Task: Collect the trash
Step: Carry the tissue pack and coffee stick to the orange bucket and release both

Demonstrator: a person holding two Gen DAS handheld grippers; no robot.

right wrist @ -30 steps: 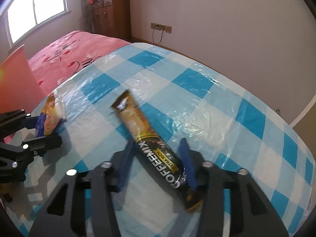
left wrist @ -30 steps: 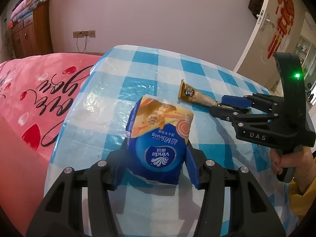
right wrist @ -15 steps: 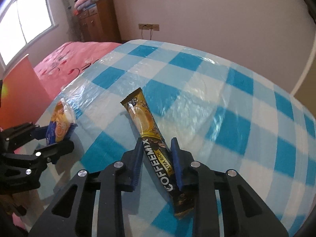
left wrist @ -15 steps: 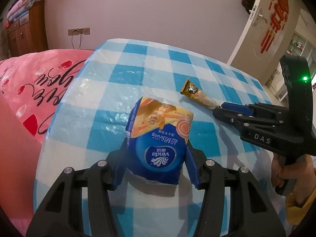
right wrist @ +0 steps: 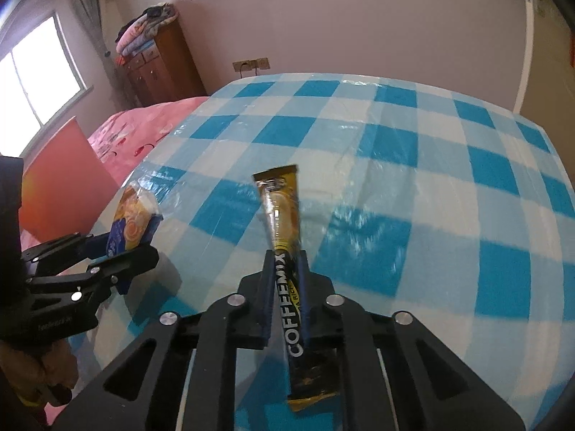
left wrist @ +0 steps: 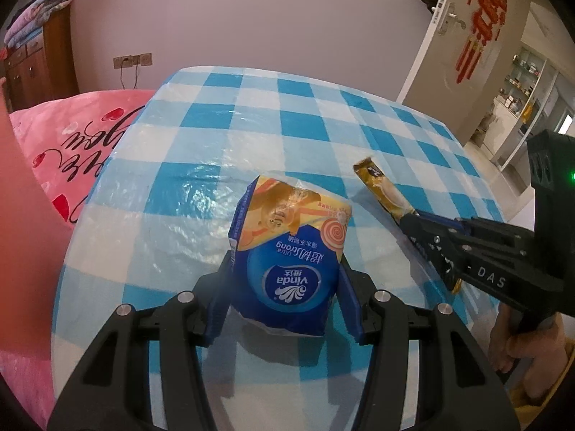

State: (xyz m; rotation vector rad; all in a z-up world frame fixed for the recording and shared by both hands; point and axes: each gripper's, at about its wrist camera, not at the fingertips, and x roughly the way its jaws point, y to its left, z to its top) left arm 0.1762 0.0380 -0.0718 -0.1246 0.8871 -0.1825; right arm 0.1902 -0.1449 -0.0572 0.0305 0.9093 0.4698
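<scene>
Left tool (left wrist: 284, 280): clamped on tissue pack (left wrist: 287, 248), just above worktop (left wrist: 222, 165). Right tool (right wrist: 285, 280): pinching coffee stick (right wrist: 285, 237) mid-length. Risk: slick film may slide out; the stick's long ends may droop.

The left wrist view looks forward from just behind the left claw (left wrist: 285, 280), close above the checked worktop (left wrist: 201, 143), facing the far wall, with the right claw (left wrist: 413, 221) at its right edge. The right wrist view sits just behind the right claw (right wrist: 285, 269), facing the same wall and the window side, the left claw (right wrist: 134, 240) at its left. Both share the worktop, the pink bed (left wrist: 72, 136) and the wooden cabinet (right wrist: 158, 64)
</scene>
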